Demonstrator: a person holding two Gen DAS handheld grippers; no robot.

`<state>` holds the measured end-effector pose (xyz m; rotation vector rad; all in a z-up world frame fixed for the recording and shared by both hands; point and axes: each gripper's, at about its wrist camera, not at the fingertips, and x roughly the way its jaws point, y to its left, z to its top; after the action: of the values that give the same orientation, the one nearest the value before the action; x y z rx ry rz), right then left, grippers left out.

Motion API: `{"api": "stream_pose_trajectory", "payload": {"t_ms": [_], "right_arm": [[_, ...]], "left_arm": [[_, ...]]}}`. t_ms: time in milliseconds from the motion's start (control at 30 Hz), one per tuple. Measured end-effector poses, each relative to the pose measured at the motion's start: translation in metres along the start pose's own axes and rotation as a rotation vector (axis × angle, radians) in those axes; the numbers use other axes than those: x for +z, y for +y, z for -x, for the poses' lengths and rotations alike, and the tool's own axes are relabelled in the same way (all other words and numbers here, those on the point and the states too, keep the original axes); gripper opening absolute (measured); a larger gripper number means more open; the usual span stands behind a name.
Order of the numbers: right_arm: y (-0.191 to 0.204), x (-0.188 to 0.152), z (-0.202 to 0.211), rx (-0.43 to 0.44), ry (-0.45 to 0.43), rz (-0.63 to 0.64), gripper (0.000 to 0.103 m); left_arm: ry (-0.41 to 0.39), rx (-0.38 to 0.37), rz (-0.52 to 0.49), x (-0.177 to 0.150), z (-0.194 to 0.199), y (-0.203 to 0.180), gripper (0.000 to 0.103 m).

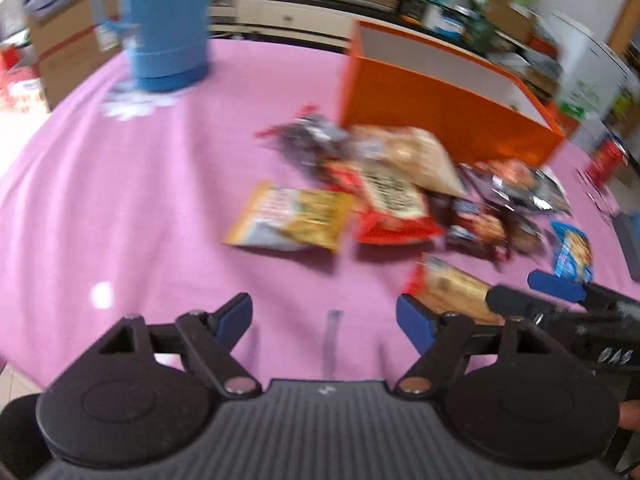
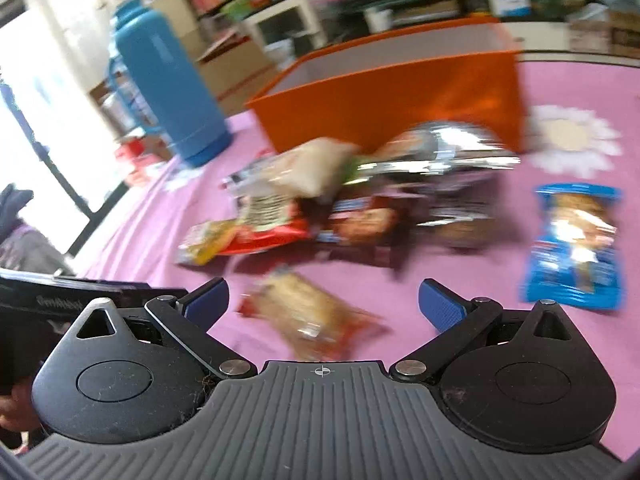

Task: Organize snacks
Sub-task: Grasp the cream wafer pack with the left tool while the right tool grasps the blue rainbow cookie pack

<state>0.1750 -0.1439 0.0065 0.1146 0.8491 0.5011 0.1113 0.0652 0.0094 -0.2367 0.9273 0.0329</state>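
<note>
the small cracker packet point(image 2: 312, 320) between the right gripper point(image 2: 324, 304) fingers, spread wide, looks light, crinkly and slippery (contents likely brittle), so pinch its flat middle gently.

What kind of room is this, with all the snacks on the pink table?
Probably a lived-in home room, maybe a dining area. A pink tablecloth covers the table, a blue thermos stands on it beside an orange box, and cluttered shelves and cardboard boxes fill the background.
</note>
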Motion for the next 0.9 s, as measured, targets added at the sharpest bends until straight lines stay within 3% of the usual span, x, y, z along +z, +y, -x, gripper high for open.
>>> {"api": "stream_pose_trajectory", "payload": {"t_ms": [200,333,500,633,733,900], "right_arm": [[0.029,-0.007,-0.032,0.037,0.129,0.062,0.086],[0.053,-0.021,-0.023,0.092,0.133,0.057,0.086],[0.038,-0.019,0.012,-0.036,0.053,0.020,0.086],[-0.001,-0.009,0.045,-0.244,-0.031,-0.022,0.088],[-0.040,-0.001,0.052,-0.346,-0.048,-0.096,0.088],[-0.082,0.016,0.029,-0.383,-0.034,-0.160,0.088]], "left_arm": [[-0.024,0.014,0.055,-0.001,0.010,0.032,0.083],[0.014,-0.048,0.073,-0.003,0.001,0.029,0.083],[0.026,-0.126,-0.042,-0.005,-0.008,-0.016,0.084],[0.051,-0.151,-0.133,-0.007,-0.029,-0.057,0.084],[0.072,-0.127,-0.197,-0.008,-0.047,-0.081,0.084],[0.088,-0.059,-0.255,-0.012,-0.065,-0.100,0.084]]}}
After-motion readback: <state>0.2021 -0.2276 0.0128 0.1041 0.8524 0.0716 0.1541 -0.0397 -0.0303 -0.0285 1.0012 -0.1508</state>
